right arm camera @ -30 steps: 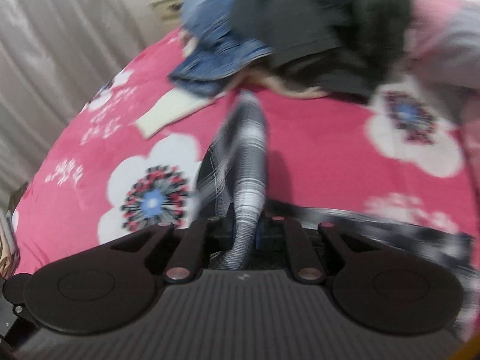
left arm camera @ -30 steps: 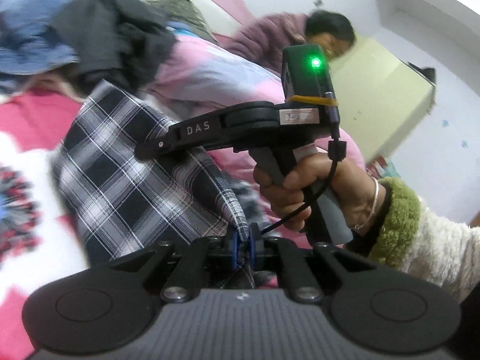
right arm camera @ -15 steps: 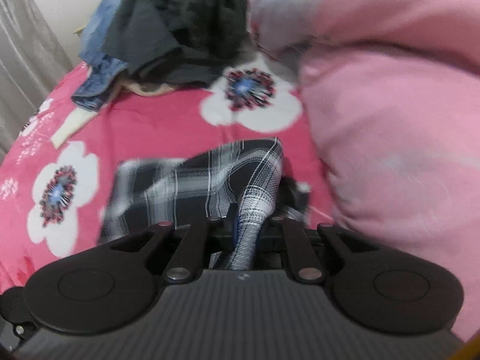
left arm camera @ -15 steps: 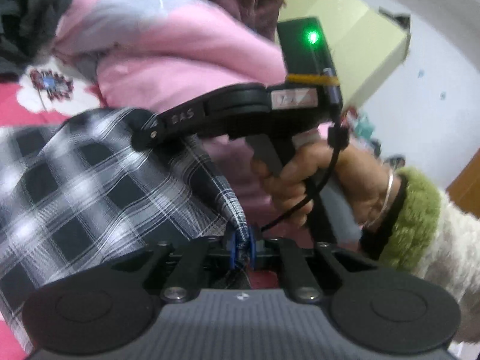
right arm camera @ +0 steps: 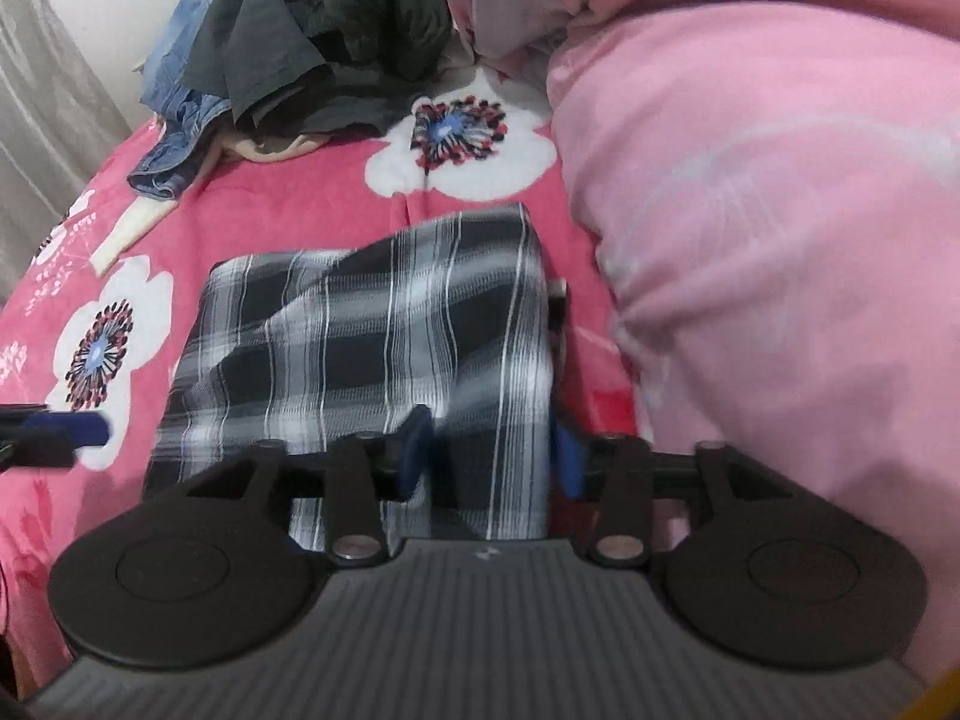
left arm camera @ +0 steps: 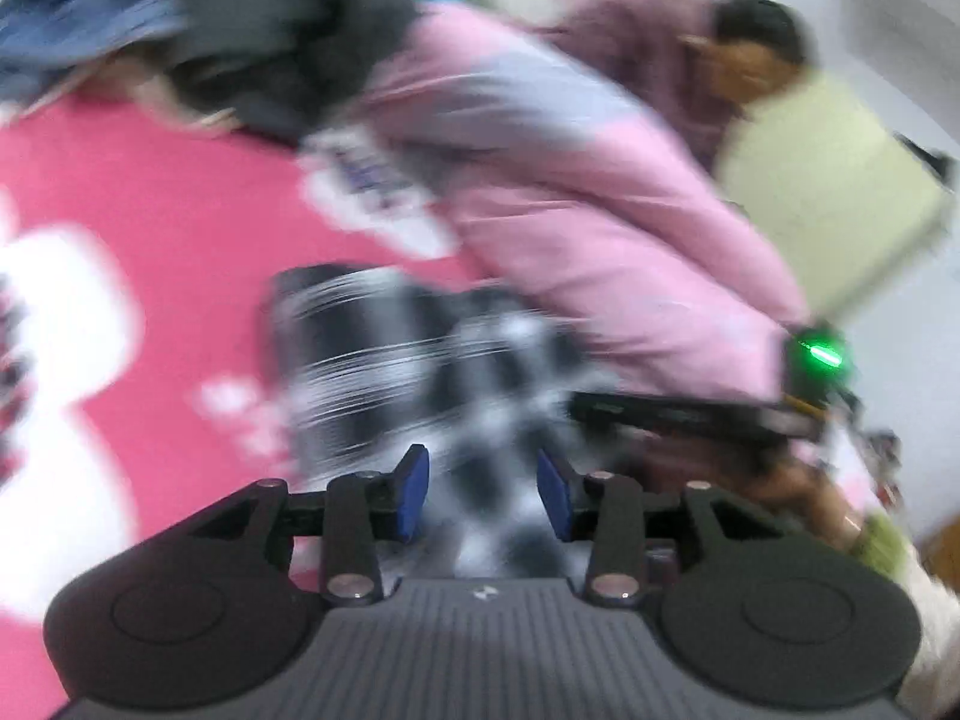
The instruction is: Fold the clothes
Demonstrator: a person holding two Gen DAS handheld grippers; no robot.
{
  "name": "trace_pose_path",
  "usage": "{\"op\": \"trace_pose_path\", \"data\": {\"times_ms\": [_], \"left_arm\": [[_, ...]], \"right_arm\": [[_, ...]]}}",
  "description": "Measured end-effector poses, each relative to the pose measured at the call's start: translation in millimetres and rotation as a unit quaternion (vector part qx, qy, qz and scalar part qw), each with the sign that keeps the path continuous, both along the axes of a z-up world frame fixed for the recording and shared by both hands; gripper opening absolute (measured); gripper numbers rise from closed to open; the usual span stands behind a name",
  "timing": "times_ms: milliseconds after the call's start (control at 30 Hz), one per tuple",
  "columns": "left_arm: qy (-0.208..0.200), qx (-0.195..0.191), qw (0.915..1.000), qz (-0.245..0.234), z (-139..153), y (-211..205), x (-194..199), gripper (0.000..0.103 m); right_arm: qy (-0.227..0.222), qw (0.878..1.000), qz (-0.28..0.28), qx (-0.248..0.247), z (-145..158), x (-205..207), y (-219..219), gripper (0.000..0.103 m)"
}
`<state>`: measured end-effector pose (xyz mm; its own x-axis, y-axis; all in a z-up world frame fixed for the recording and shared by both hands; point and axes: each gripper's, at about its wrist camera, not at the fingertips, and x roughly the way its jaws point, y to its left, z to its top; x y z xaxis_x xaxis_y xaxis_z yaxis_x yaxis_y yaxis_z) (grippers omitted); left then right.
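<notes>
A black-and-white plaid garment [right arm camera: 372,336] lies folded flat on the pink floral bedspread [right arm camera: 108,540]. My right gripper [right arm camera: 492,457] hovers low over the garment's near right corner. Its jaws are opening, and the cloth runs between the blue pads without being pressed. My left gripper [left arm camera: 483,492] is opening too, above the near edge of the same plaid garment [left arm camera: 420,360], with its pads clear of the cloth. One blue fingertip [right arm camera: 72,427] of the left gripper pokes in at the left edge of the right wrist view. The left wrist view is heavily blurred.
A heap of dark grey clothes [right arm camera: 312,36] and blue denim [right arm camera: 174,138] lies at the back of the bed. A bulky pink duvet [right arm camera: 780,228] crowds the right side. A person in a purple top [left arm camera: 660,60] sits beyond it, by a pale yellow cabinet [left arm camera: 828,204].
Both grippers were shut on the plaid cloth and holding it up. Both have since opened, and the garment lies folded on the bedspread. The left wrist view has swung fast and blurred.
</notes>
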<state>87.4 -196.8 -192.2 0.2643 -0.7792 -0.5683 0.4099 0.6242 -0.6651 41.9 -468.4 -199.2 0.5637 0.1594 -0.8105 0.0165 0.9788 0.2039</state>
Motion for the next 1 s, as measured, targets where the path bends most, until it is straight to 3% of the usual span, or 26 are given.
{"op": "trace_pose_path", "data": {"times_ms": [67, 133, 233, 433, 500, 567, 600, 733, 1000], "left_arm": [[0.029, 0.011, 0.9995, -0.011, -14, 3, 0, 0.050], [0.057, 0.024, 0.9978, -0.025, -30, -2, -5, 0.050], [0.086, 0.029, 0.9952, -0.036, -51, -8, -12, 0.051], [0.120, -0.022, 0.9922, -0.026, -69, -14, -6, 0.055], [0.109, -0.021, 0.9937, -0.018, -68, -15, -9, 0.034], [0.089, -0.018, 0.9957, -0.018, -64, -16, -15, 0.028], [0.084, -0.021, 0.9961, -0.017, -61, -15, -18, 0.025], [0.092, -0.049, 0.9945, -0.009, -51, -3, -14, 0.021], [0.073, -0.061, 0.9946, 0.040, -17, 76, -13, 0.017]], "right_arm": [[0.013, 1.000, -0.002, 0.011, -3, -5, 2, 0.063], [0.036, 0.999, -0.003, 0.002, -11, -7, 8, 0.066], [0.070, 0.997, -0.009, 0.002, -26, -7, 12, 0.082], [0.081, 0.986, -0.069, 0.131, -55, 0, -13, 0.092], [0.071, 0.985, -0.068, 0.144, -54, -1, -14, 0.090], [0.061, 0.987, -0.053, 0.141, -48, -6, -9, 0.072], [0.057, 0.987, -0.045, 0.141, -46, -9, -7, 0.068], [0.054, 0.982, -0.041, 0.175, -40, -12, -6, 0.054], [0.064, 0.974, 0.022, 0.218, -31, -9, 63, 0.052]]}}
